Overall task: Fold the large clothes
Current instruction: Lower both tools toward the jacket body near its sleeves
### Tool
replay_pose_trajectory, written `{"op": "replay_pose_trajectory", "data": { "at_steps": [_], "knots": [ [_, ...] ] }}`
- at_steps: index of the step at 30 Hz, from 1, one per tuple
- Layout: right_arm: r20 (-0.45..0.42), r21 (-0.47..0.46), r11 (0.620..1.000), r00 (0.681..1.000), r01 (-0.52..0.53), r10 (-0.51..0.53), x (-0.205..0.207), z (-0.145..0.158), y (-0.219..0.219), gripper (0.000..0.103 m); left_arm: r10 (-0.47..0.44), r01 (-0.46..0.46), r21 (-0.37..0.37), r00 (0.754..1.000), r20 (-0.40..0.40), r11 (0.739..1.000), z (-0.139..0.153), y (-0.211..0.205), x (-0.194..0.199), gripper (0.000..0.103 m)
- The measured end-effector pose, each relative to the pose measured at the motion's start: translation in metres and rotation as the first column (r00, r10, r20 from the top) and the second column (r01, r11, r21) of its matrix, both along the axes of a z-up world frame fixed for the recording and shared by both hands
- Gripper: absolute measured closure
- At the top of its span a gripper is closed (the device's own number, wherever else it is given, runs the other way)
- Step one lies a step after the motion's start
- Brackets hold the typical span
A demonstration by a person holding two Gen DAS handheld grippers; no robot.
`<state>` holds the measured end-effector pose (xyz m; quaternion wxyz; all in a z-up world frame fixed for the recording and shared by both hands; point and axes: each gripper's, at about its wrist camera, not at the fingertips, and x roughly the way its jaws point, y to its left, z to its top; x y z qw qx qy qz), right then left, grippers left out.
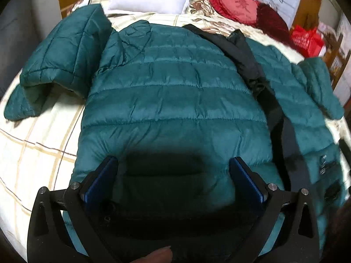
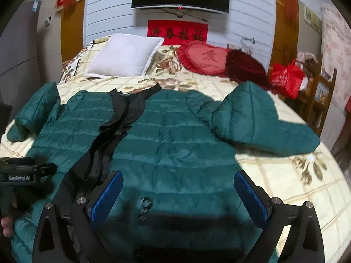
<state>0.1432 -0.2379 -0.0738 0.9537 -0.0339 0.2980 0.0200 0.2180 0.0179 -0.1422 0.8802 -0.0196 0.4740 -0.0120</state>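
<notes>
A teal quilted puffer jacket (image 1: 166,96) lies front up on the bed, unzipped, with its black lining (image 1: 248,59) showing down the middle. Each sleeve is bent inward near the shoulder (image 2: 252,114). My left gripper (image 1: 173,171) hovers open over the hem of the jacket's left half, nothing between its blue pads (image 1: 103,182). My right gripper (image 2: 177,186) is open above the right half's hem (image 2: 175,175), near a zipper pull (image 2: 145,203). The left gripper's body (image 2: 19,173) shows at the left edge of the right wrist view.
The bed (image 1: 33,151) has a cream plaid and floral cover. A white pillow (image 2: 125,54), a red heart cushion (image 2: 204,58) and a dark red tasselled item (image 2: 245,68) sit at the head. A red bag (image 2: 287,76) and wooden shelf (image 2: 322,92) stand at right.
</notes>
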Motion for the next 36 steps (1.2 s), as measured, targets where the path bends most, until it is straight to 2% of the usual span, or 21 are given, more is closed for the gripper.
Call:
{"op": "replay_pose_trajectory", "data": {
  "at_steps": [3, 9, 16, 24, 27, 31, 34, 36],
  "knots": [
    [0.083, -0.021, 1.000, 0.997, -0.009, 0.011, -0.008, 0.004, 0.001, 0.003, 0.005, -0.005, 0.000, 1.000, 0.008, 1.000, -0.003, 0.000, -0.001, 0.000],
    [0.036, -0.189, 0.982, 0.999, 0.000, 0.006, -0.004, -0.011, 0.021, 0.003, 0.004, -0.004, -0.005, 1.000, 0.015, 1.000, -0.004, 0.003, 0.000, 0.000],
    [-0.069, -0.143, 0.990, 0.997, 0.016, -0.026, -0.002, -0.023, 0.005, 0.003, -0.016, 0.016, -0.001, 1.000, 0.019, 1.000, -0.005, 0.007, -0.001, 0.000],
    [-0.123, -0.153, 0.988, 0.992, -0.024, 0.005, -0.021, -0.027, 0.005, 0.003, -0.030, 0.030, 0.007, 0.999, 0.018, 1.000, -0.004, 0.015, -0.006, 0.000],
    [-0.043, -0.156, 0.987, 0.998, 0.037, -0.044, -0.026, -0.014, 0.003, 0.003, -0.027, 0.027, 0.010, 1.000, 0.016, 1.000, -0.005, 0.016, -0.003, 0.000],
    [0.153, -0.200, 0.976, 0.987, 0.085, -0.054, -0.043, 0.019, 0.020, 0.003, -0.024, 0.024, 0.024, 1.000, 0.014, 0.999, -0.005, 0.012, -0.004, 0.000],
    [0.250, -0.162, 0.986, 0.968, 0.039, 0.002, -0.052, 0.035, 0.039, 0.003, -0.021, 0.021, 0.030, 1.000, 0.014, 0.999, -0.006, 0.011, -0.006, 0.000],
    [0.264, -0.091, 0.996, 0.964, 0.008, 0.017, -0.050, 0.038, 0.047, 0.003, -0.022, 0.021, 0.029, 1.000, 0.016, 0.999, -0.006, 0.010, -0.006, 0.000]
  ]
}}
